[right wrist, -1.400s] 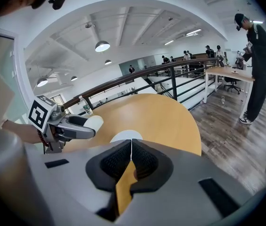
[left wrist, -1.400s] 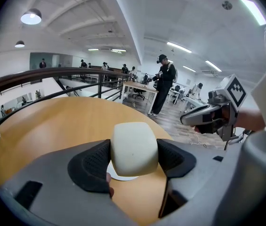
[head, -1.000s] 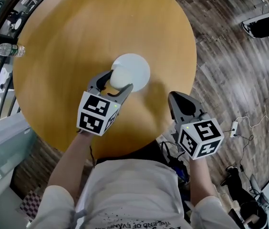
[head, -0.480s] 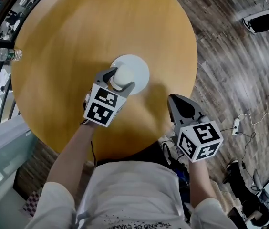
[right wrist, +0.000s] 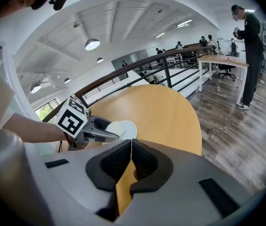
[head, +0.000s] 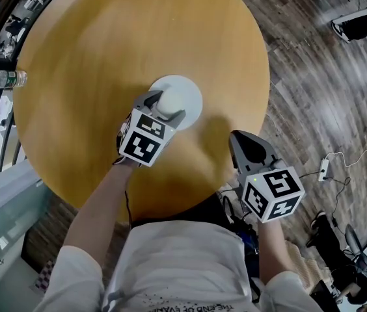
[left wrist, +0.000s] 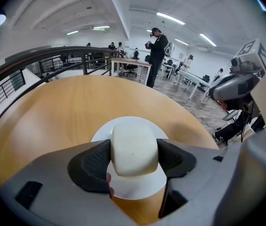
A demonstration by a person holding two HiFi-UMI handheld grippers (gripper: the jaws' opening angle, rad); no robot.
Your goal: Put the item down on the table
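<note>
Head view: the left gripper [head: 166, 107] holds a cream rounded block [head: 169, 101] over a white plate [head: 191, 91] on the round wooden counter [head: 105, 38]. The right gripper [head: 241, 138] hangs at the counter's near edge, well apart.

Left gripper view: the jaws clamp the block's two sides, with the plate beneath.

Right gripper view: the jaws meet, with nothing between them.

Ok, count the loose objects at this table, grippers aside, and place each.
3. A cream block clamped in the left gripper; under it, a white plate near the table's middle; a water bottle lying by the table's left edge.
</note>
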